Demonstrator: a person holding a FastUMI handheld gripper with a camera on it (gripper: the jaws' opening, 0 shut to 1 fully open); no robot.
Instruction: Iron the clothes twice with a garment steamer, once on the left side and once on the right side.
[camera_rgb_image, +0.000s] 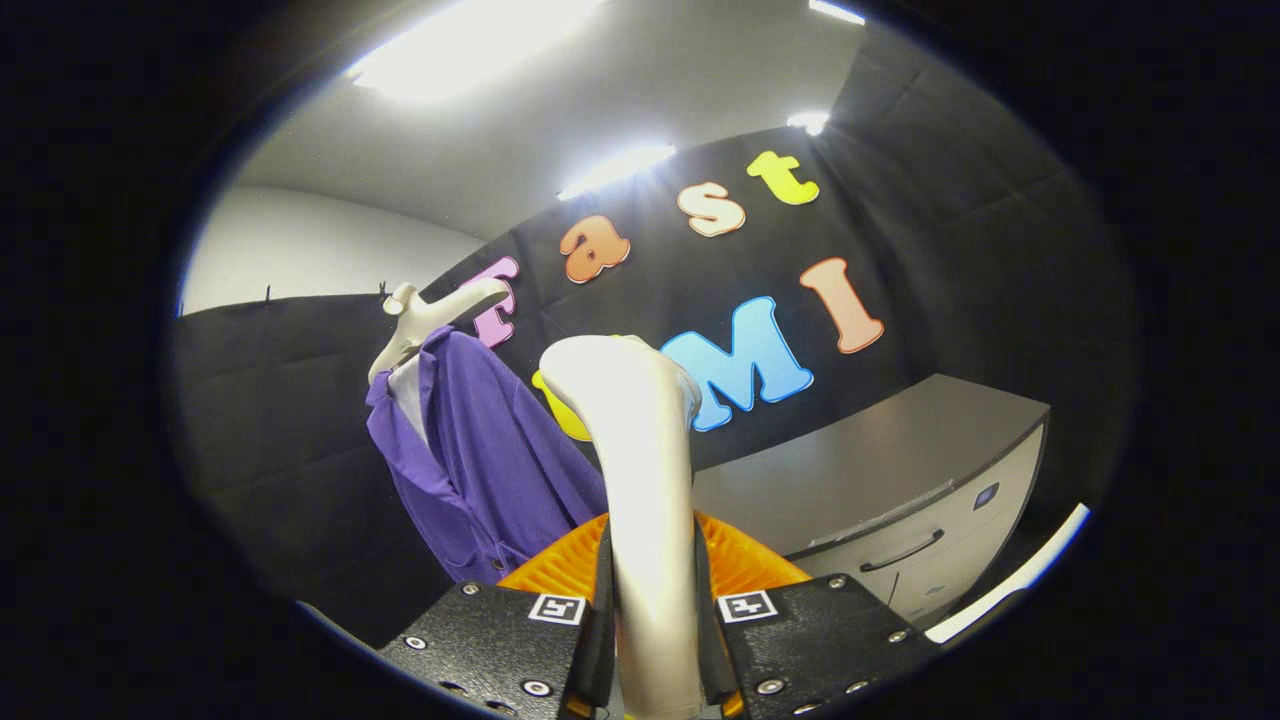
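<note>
Steamer handle clamped between both fingers of the tongs; purple shirt hung on hanger beyond.

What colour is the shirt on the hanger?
Purple, seen in the gripper view: shirt, beyond the gripper holding the steamer.

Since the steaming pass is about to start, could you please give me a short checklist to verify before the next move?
1. Grip: gripper fingers clamp the steamer handle from both sides: ok.
2. Steamer upright between the fingers: ok.
3. Purple garment hanging on its hanger, beyond the fingers: ok.
4. Steamer head touching the cloth: not ok, apart from it.
5. Steam on: cannot tell.
6. Cabinet clear of the path to the garment: ok.
</note>
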